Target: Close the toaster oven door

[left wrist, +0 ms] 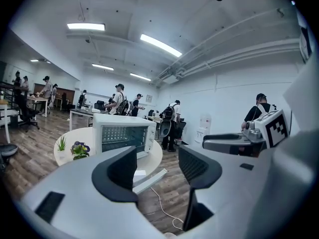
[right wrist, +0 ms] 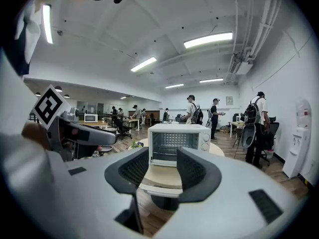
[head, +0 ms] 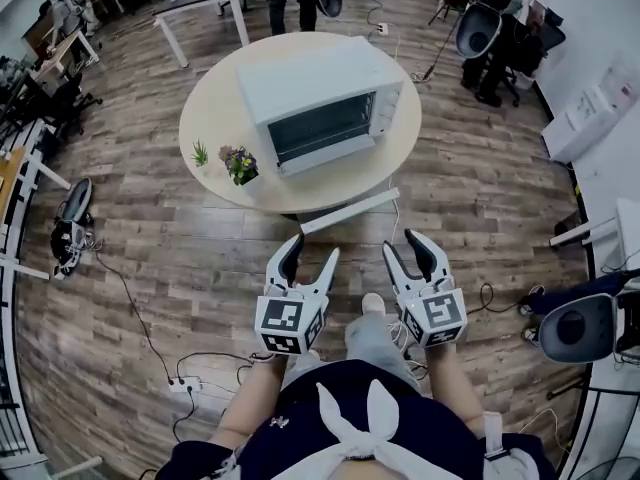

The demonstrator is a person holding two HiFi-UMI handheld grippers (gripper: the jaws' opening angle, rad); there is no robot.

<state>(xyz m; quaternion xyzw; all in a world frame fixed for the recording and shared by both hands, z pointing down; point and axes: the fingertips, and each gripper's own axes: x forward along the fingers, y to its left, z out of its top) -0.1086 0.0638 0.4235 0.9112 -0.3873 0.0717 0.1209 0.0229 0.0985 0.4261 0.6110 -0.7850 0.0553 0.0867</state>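
A white toaster oven (head: 320, 98) stands on a round beige table (head: 215, 133), its glass front facing me. The door looks upright against the front. Both grippers hang over the wooden floor, well short of the table and touching nothing. My left gripper (head: 312, 250) is open with nothing between its fingers, and my right gripper (head: 405, 245) is open and empty too. The left gripper view shows the oven (left wrist: 124, 138) beyond the spread jaws of the left gripper (left wrist: 157, 158). In the right gripper view the oven (right wrist: 177, 141) sits straight ahead past the right gripper (right wrist: 163, 161).
Two small potted plants (head: 238, 164) stand on the table left of the oven. A long white strip (head: 350, 211) lies by the table's near edge. A power strip and cable (head: 185, 385) lie on the floor at my left. Office chairs, desks and several people fill the background.
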